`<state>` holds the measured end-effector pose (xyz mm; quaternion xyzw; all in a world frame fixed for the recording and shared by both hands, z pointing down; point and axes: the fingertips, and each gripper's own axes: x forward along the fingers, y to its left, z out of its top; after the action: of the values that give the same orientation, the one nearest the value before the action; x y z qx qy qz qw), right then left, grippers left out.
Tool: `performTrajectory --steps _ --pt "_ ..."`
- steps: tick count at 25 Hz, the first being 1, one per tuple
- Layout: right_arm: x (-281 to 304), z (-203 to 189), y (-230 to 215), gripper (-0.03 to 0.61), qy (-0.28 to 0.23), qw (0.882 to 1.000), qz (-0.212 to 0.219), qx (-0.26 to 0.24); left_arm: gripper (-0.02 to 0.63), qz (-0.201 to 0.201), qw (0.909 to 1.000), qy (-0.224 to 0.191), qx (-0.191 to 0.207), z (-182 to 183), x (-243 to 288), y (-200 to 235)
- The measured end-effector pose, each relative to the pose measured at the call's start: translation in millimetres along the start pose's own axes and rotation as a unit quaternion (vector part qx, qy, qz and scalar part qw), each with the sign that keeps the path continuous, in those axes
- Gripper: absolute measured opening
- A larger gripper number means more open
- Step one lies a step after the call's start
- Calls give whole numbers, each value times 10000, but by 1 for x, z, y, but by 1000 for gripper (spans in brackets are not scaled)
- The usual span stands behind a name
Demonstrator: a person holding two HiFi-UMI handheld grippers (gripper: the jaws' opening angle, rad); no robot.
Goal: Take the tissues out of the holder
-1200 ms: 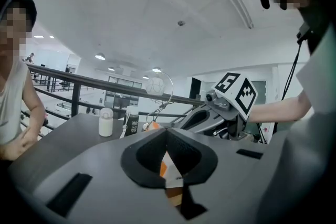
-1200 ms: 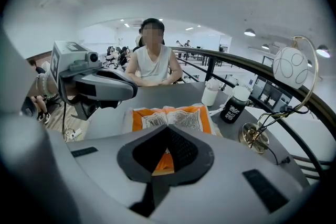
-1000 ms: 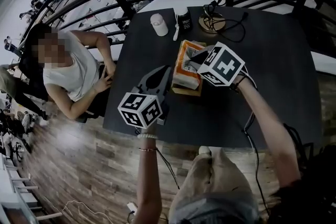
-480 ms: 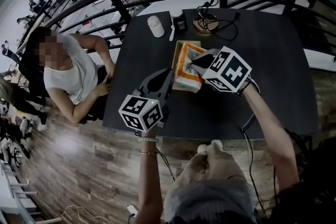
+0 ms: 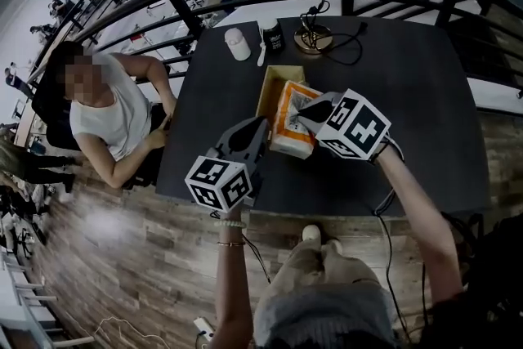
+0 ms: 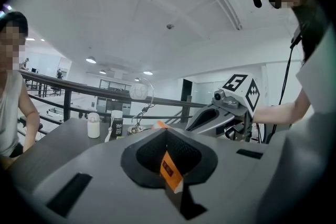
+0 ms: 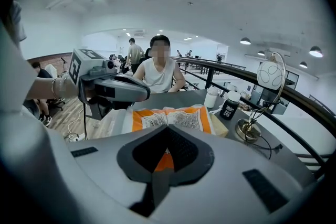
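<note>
Left gripper point(image 5: 261, 127) and right gripper point(image 5: 306, 117) were both pinched shut on the tissue pack point(image 5: 291, 127), one per side, probably to keep it level. It hung over the near end of the holder point(image 5: 274, 86), looking mostly out.

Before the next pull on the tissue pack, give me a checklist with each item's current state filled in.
1. Right gripper shut on the tissue pack: ok.
2. Left gripper shut on the pack's orange corner: ok.
3. Pack free of the holder: not ok, its far end overlaps the holder's near end.
4. Bottle and lamp away from the pack: ok, both stand at the table's far edge.
5. Seated person's hand out of the way: ok, it is at the table's left edge, apart from the pack.
</note>
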<state>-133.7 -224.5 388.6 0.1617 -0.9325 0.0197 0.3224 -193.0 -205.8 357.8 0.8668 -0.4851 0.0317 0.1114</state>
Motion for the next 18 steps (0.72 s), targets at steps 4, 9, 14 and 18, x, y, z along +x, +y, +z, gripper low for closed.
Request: performTrajectory --steps 4,9,14,18 --pt "-12 -15 15 14 51 9999 135 17 8 139 9998 43 -111 -9 -7 -17" --pt "-12 -44 24 14 164 9995 264 95 8 265 9992 206 -216 -34 -7 -26" --pt "-8 -64 34 14 298 9988 345 168 8 314 9983 342 -348 -56 -10 -33" --pt "1 -78 39 14 435 9981 360 264 8 288 9973 481 -468 -76 -11 -36"
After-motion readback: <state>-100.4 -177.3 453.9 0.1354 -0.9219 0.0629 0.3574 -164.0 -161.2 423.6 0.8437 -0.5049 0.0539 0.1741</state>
